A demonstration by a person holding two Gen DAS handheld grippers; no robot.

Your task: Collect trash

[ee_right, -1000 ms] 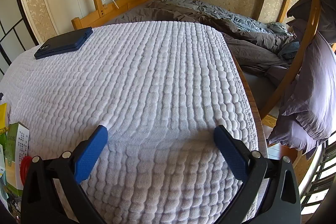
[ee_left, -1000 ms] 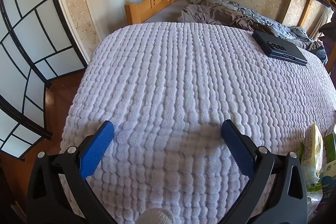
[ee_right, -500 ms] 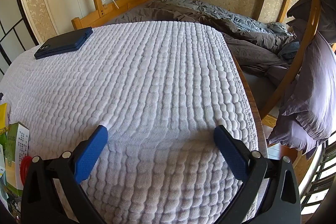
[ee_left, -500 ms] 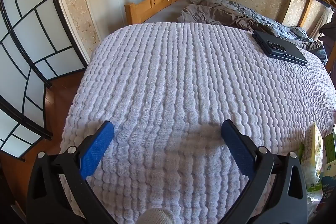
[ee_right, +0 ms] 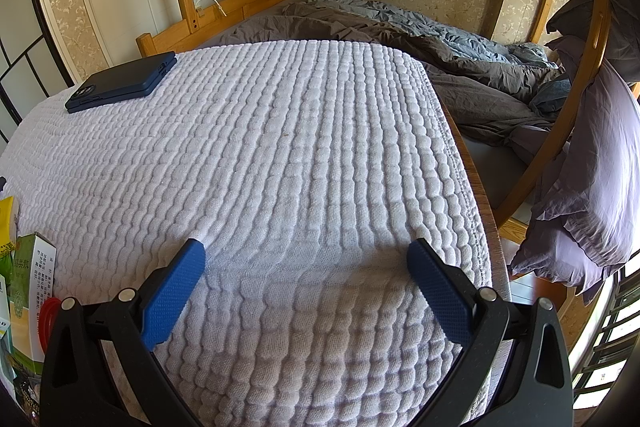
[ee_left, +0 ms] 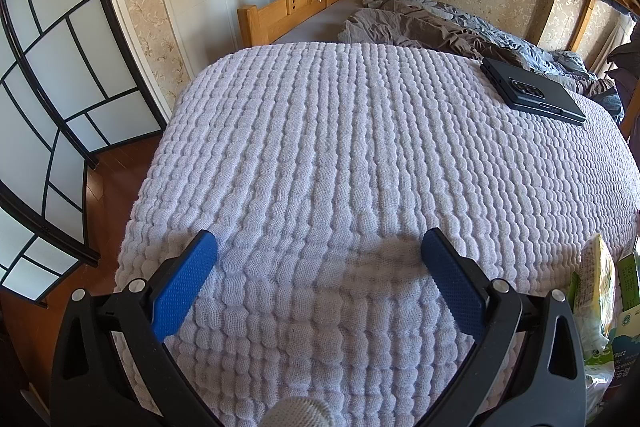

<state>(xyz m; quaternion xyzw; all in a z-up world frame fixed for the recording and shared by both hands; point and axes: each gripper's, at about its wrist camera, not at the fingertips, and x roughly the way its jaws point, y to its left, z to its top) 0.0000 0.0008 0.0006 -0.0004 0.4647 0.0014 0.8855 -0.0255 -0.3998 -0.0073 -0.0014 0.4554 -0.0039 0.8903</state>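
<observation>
Trash lies between my two grippers on a table covered with a lilac textured cloth (ee_left: 340, 155). In the left wrist view a yellow-green packet (ee_left: 596, 291) and a green carton (ee_left: 630, 279) show at the right edge. In the right wrist view the green carton (ee_right: 34, 291), a yellow wrapper (ee_right: 7, 223) and a red ring (ee_right: 47, 319) show at the left edge. My left gripper (ee_left: 318, 247) is open and empty above the cloth. My right gripper (ee_right: 306, 251) is open and empty too.
A dark blue phone (ee_left: 532, 93) lies on the far part of the cloth, also seen in the right wrist view (ee_right: 120, 81). A wooden bunk bed (ee_right: 240, 3) with rumpled grey bedding (ee_right: 460, 67) stands behind. A paned screen (ee_left: 36, 67) stands left.
</observation>
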